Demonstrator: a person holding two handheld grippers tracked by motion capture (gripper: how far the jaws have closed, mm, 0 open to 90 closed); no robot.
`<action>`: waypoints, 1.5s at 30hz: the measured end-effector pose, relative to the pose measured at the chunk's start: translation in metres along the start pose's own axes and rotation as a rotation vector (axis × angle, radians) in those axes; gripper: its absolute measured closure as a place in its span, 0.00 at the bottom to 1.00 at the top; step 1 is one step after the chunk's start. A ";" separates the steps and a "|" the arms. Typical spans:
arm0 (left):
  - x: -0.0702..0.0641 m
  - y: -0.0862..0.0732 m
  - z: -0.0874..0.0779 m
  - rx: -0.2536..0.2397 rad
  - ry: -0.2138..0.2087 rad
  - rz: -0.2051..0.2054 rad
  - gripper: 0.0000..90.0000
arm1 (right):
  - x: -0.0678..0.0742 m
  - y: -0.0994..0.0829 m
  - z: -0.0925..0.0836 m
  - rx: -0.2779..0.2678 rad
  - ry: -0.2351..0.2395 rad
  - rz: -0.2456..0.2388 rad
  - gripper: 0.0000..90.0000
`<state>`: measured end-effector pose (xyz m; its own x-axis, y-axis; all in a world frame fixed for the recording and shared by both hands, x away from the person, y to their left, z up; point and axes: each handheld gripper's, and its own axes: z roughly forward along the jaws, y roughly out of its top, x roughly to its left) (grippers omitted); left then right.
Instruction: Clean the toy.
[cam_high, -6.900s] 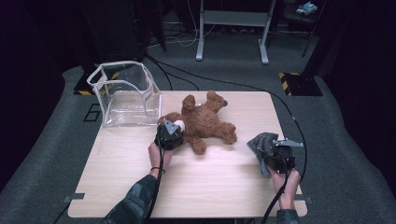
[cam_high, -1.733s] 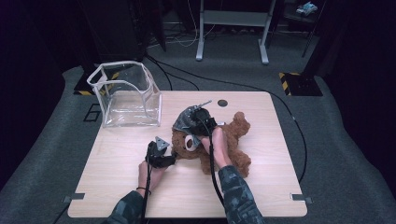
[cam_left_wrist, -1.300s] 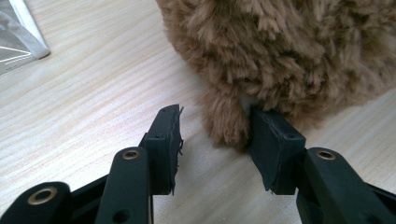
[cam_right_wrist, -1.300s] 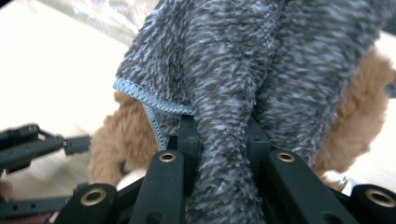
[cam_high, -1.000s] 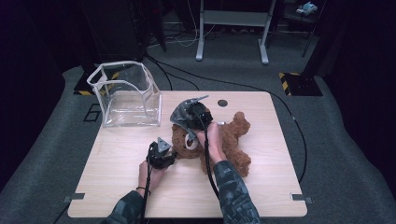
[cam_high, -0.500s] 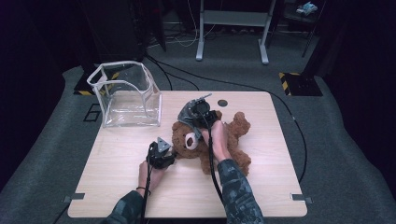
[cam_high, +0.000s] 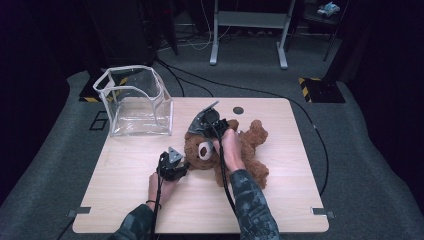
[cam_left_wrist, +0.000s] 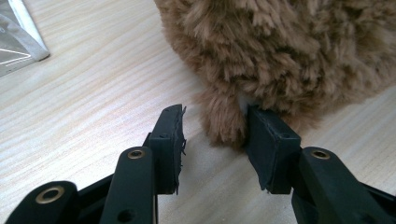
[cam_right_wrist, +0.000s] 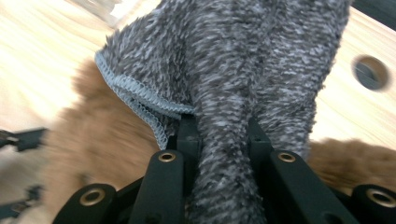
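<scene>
A brown teddy bear (cam_high: 250, 145) lies in the middle of the wooden table (cam_high: 125, 200), face up. My right gripper (cam_high: 208, 125) hovers over the far side of its head, shut on a grey fluffy cloth (cam_high: 199, 122). In the right gripper view the cloth (cam_right_wrist: 224, 56) bunches between the pads of my right gripper (cam_right_wrist: 219, 126), above the bear's fur (cam_right_wrist: 107, 135). My left gripper (cam_high: 183, 163) rests low on the table at the left of the bear's head. In the left gripper view a tuft of the bear (cam_left_wrist: 280, 46) sits between the jaws of my left gripper (cam_left_wrist: 212, 116). The right pad touches it and the left pad stands off.
A clear plastic container (cam_high: 135, 102) stands at the table's far left, and its corner (cam_left_wrist: 18, 32) shows in the left gripper view. A small round hole (cam_high: 238, 110) marks the tabletop behind the bear. Cables trail over the grey floor beyond.
My right gripper has shifted slightly to the right over the bear's head with the cloth. My left gripper has stayed put.
</scene>
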<state>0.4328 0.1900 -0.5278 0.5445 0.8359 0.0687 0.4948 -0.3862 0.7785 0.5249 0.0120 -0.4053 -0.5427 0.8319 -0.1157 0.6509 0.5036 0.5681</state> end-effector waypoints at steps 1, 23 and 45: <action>0.000 0.000 0.000 0.001 0.003 0.007 0.63 | -0.003 -0.001 -0.002 0.003 -0.001 -0.001 0.83; -0.001 0.000 0.000 -0.001 0.006 0.007 0.63 | -0.014 -0.011 -0.009 -0.019 -0.026 0.034 0.83; -0.002 0.000 0.000 -0.002 0.018 0.020 0.63 | -0.016 -0.014 -0.013 -0.009 -0.040 0.014 0.83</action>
<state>0.4315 0.1881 -0.5276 0.5422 0.8348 0.0956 0.4824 -0.4024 0.7781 0.5175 -0.0116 -0.4013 -0.5122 0.8474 -0.1400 0.6530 0.4901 0.5773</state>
